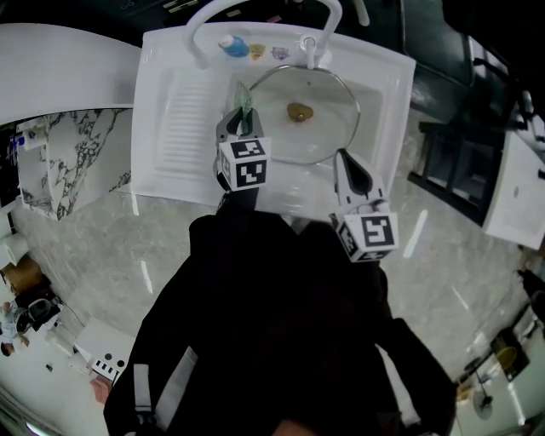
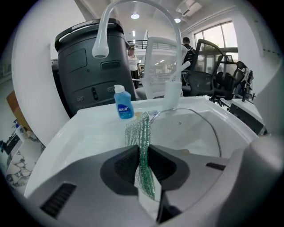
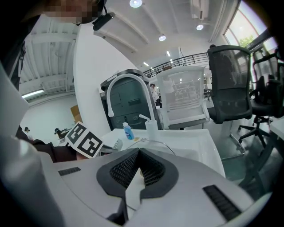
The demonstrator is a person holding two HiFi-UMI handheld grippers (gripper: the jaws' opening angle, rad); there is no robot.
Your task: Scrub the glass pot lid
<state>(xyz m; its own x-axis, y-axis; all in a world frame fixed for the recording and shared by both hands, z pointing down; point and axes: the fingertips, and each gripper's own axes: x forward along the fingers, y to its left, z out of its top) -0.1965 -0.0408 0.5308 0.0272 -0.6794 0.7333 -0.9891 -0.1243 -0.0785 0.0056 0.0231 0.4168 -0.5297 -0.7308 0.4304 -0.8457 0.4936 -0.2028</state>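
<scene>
**Head view: left gripper pinches a scrub cloth beside the lid in the sink**

Nearest the camera, the person's dark jacket (image 1: 272,324) fills the lower middle, with both grippers reaching forward from it over a pale marble counter (image 1: 102,247). The right gripper (image 1: 345,158) hangs above the near rim of the white sink (image 1: 162,174). In the right gripper view its jaws are pressed together at the tips with nothing between them. The left gripper (image 1: 242,119) is further forward, over the basin and just right of the ribbed draining board. Its jaws are clenched on a green and silver mesh scrub cloth (image 2: 141,146), which stands up between them in the left gripper view.

The glass pot lid (image 1: 328,128) lies in the basin, knob (image 1: 299,111) upward, filling most of it. The cloth is at the lid's left edge; whether the two touch cannot be told. Behind the lid, on the back ledge of the sink, stand a small blue bottle (image 1: 232,45) and a white pump dispenser (image 1: 308,47). A white arched faucet (image 1: 255,7) curves above them.
</scene>
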